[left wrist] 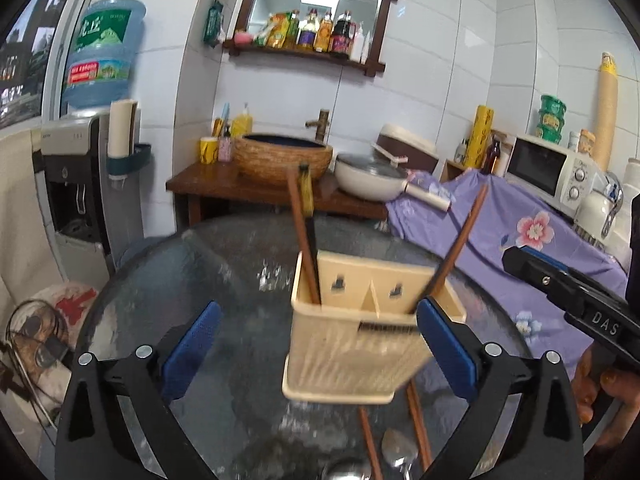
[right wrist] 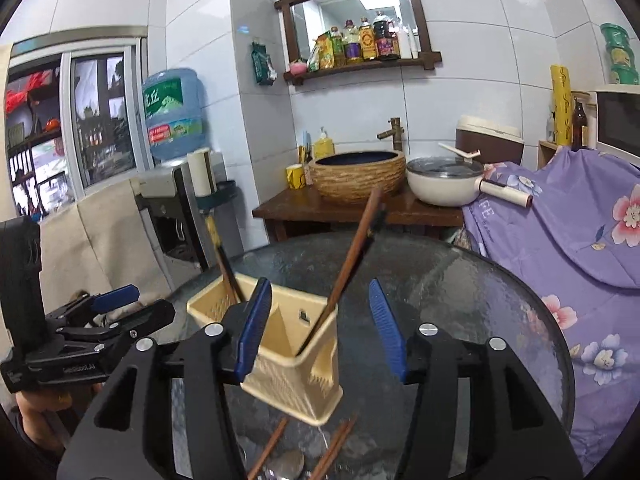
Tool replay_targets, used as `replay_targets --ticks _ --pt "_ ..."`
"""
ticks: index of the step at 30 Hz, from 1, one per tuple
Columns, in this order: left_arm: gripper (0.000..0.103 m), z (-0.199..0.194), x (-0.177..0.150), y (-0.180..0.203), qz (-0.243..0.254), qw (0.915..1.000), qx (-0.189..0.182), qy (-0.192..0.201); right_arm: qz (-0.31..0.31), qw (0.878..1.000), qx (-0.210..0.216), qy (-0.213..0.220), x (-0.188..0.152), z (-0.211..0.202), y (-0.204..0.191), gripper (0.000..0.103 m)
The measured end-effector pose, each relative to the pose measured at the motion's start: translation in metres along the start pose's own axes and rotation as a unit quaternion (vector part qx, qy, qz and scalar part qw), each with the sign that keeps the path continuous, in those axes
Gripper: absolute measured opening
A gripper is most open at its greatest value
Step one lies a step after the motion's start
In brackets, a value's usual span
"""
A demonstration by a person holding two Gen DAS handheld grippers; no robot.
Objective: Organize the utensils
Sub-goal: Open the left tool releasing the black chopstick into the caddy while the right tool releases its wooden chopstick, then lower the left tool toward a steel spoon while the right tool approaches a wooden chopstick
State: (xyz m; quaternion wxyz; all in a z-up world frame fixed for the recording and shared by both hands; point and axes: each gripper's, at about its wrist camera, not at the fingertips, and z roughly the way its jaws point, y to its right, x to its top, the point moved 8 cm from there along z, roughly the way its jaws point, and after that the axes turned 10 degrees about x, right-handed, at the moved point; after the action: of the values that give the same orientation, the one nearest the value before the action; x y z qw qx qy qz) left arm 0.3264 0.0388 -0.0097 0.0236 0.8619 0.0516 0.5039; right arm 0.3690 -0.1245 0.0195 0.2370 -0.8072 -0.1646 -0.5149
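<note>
Standing on a round dark glass table [left wrist: 160,280] in a tiled kitchen corner, a cream two-compartment utensil holder [left wrist: 352,332] already carries several brown chopsticks [left wrist: 304,240] leaning from both sides, while loose chopsticks [right wrist: 336,448] and a metal spoon [left wrist: 396,452] lie on the glass just in front of it. Both handheld tongs are empty: the left gripper [left wrist: 320,352] stands wide, its blue pads either side of the holder without touching it, and the right gripper [right wrist: 320,328] is roughly half open above the holder's near corner. Picking up cleanly likely means dropping below the holder to the loose pieces, closing on one chopstick near its middle, and keeping clear of the upright sticks.
</note>
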Motion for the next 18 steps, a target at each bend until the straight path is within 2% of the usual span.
replay_targets --ticks 5,10,15,18 --pt "0.096 0.001 -0.044 -0.011 0.016 0.9989 0.022 -0.039 0.010 0.998 -0.010 -0.063 -0.057 0.004 0.003 0.057" --pt "0.096 0.005 -0.097 -0.018 0.027 0.9939 0.031 -0.103 0.041 0.990 -0.022 -0.130 -0.118 0.012 0.013 0.057" --pt "0.095 0.002 -0.131 -0.025 0.035 0.9898 0.041 -0.132 0.054 0.982 -0.036 -0.177 -0.163 0.020 0.016 0.057" --pt "0.090 0.002 -0.142 -0.028 0.025 0.9881 0.038 -0.147 0.060 0.977 -0.042 -0.199 -0.184 0.025 0.016 0.049"
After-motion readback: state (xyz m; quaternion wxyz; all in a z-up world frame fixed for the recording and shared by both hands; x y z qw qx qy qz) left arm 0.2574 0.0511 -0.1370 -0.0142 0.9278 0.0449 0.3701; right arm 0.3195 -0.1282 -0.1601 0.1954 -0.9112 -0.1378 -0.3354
